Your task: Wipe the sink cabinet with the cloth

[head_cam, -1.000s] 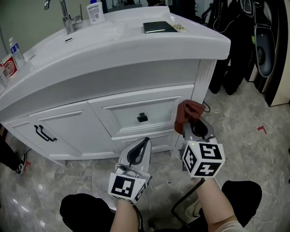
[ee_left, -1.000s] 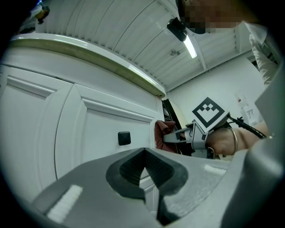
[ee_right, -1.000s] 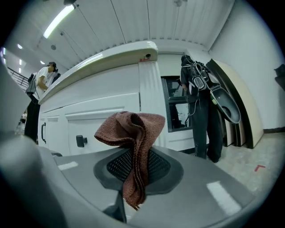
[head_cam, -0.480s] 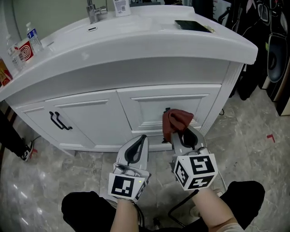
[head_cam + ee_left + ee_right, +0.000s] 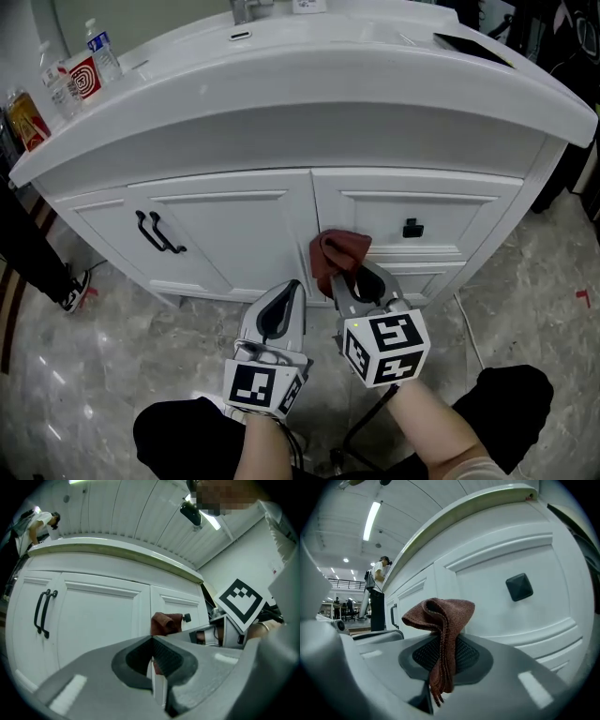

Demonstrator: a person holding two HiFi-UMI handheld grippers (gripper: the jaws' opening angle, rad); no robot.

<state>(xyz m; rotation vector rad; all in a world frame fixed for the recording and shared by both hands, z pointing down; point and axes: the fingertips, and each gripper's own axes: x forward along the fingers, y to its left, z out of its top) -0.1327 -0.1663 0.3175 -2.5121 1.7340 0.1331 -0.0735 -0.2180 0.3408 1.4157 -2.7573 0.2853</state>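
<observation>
Head view: right tongs (image 5: 356,281) pinching brown cloth (image 5: 336,251); cloth bunched at sink cabinet (image 5: 225,234) front, just left of black drawer knob (image 5: 411,228). Left tongs (image 5: 292,289) pressed together, empty, beside right tongs.

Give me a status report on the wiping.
Right claw shut on cloth, at cabinet front, contact unclear. Left claw shut, empty. Drawer knob right of cloth.

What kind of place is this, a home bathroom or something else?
Probably a mock bathroom set inside a large hall, not a home. A white sink cabinet with a faucet stands on marble-look floor, yet the right gripper view shows long ceiling lights and a person standing in open space beyond it.
</observation>
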